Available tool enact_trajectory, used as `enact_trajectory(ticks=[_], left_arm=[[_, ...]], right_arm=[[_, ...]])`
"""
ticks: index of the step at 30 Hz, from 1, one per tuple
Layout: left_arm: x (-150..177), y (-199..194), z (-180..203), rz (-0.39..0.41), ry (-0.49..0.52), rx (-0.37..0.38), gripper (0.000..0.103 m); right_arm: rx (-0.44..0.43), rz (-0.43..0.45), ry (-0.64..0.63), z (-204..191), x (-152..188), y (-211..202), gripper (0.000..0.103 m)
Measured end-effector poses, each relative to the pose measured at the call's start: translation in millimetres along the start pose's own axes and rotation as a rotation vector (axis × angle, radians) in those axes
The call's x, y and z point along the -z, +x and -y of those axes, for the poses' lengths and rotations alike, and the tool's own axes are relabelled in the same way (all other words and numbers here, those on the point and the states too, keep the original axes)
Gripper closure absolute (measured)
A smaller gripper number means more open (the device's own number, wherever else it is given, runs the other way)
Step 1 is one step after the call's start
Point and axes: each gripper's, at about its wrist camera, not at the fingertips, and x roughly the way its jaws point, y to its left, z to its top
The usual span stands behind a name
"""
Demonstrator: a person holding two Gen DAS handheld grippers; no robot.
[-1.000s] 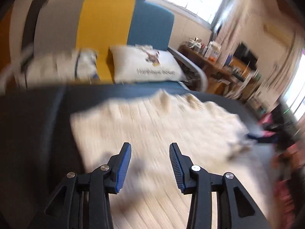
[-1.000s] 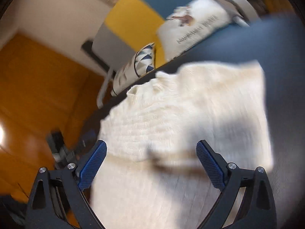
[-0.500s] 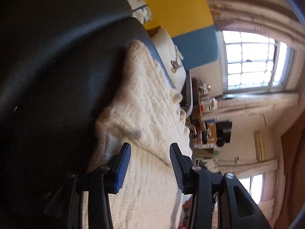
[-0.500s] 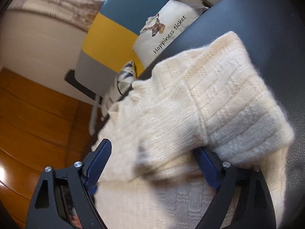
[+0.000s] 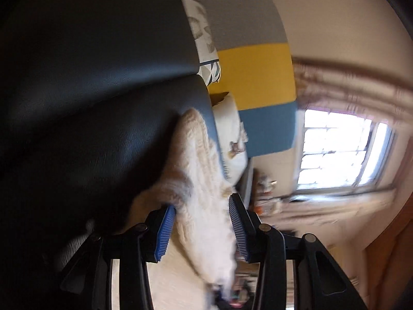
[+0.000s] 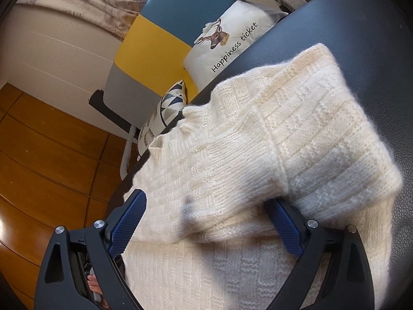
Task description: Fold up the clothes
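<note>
While the cream knitted sweater [image 6: 258, 139] is spread on the dark padded surface [image 6: 361, 38], the scene is read as follows.

Landmark: the dark padded surface is taken as reference; its far edge is met by a colour-block chair [image 6: 165, 31].
Sweater: laid flat on the surface, with one sleeve [image 6: 322, 149] folded back over the body.
Right gripper [image 6: 206, 224]: placed at the near edge of the surface, over the sweater; its jaws are being opened and are set wide, the folded sleeve is seen between them, and neither blue pad is seen pressed on it.
Left gripper [image 5: 200, 230]: seen rolled on its side at the surface's edge; the jaws are held apart, a blurred fold of sweater [image 5: 204, 206] lies between them, and contact cannot be told.
Cushions: a printed pillow [image 6: 227, 41] and a triangle-patterned pillow [image 6: 165, 113] are propped on the chair, just beyond the surface.
</note>
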Motion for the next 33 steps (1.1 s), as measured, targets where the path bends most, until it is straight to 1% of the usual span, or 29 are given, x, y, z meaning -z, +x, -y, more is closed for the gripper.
enact_trajectory(ticks=[3,4,7,8,9,10,11,13,14,17,19,22,23,26,27,30,32,33], left_arm=[[1,5,-7,-0.036,-0.009,-0.049,0.059],[1,6,-8,-0.037,-0.013,-0.053,0.059],[-1,2,-5,0.000,-0.008,-0.043,0.059],[-2,4,-3,0.012,0.002,-0.040,0.062],[-2,2,1,0.022,0.017,-0.028,0.081],[-2,-1,6,0.030,0.036,-0.007,0.089],[-1,-6,13,0.045,0.073,0.004,0.094],[1,-11,25,0.072,0.168,-0.020,0.094],[0,-12,26,0.071,0.186,-0.050,0.094],[-3,-11,16,0.061,0.190,-0.130,0.095],[-3,-13,12,0.070,0.208,-0.187,0.095],[3,-11,10,0.070,0.281,-0.275,0.095],[3,-11,6,0.062,0.284,-0.290,0.095],[2,-13,-3,0.047,0.271,-0.289,0.094],[2,-14,-2,0.051,0.281,-0.293,0.094],[3,-13,1,0.057,0.317,-0.323,0.094],[3,-11,2,0.048,0.343,-0.345,0.094],[4,-13,3,0.043,0.361,-0.357,0.094]], right_arm=[[0.006,0.008,0.003,-1,1,-1,0.008],[0.006,0.015,0.012,-1,1,-2,0.008],[-0.007,0.043,0.044,-1,1,-5,0.008],[-0.015,0.055,0.052,0,1,-6,0.008],[-0.028,0.069,0.058,0,1,-8,0.008],[-0.034,0.078,0.059,-2,1,-9,0.008],[-0.033,0.085,0.057,-3,1,-9,0.008],[-0.025,0.074,0.042,-6,2,-7,0.008],[-0.019,0.069,0.034,-8,2,-6,0.008],[0.031,0.054,0.011,-8,3,-1,0.008],[0.057,0.049,-0.009,-12,2,0,0.008],[0.080,0.047,-0.036,-18,2,-1,0.008],[0.034,0.056,-0.026,-18,-1,-3,0.008],[-0.100,0.085,0.002,-19,-7,-11,0.008],[-0.099,0.088,0.001,-20,-9,-13,0.008],[0.095,0.028,0.055,-2,-11,-4,0.009],[0.063,0.051,0.090,8,-10,-8,0.011],[0.069,0.059,0.087,7,-10,-12,0.011]])
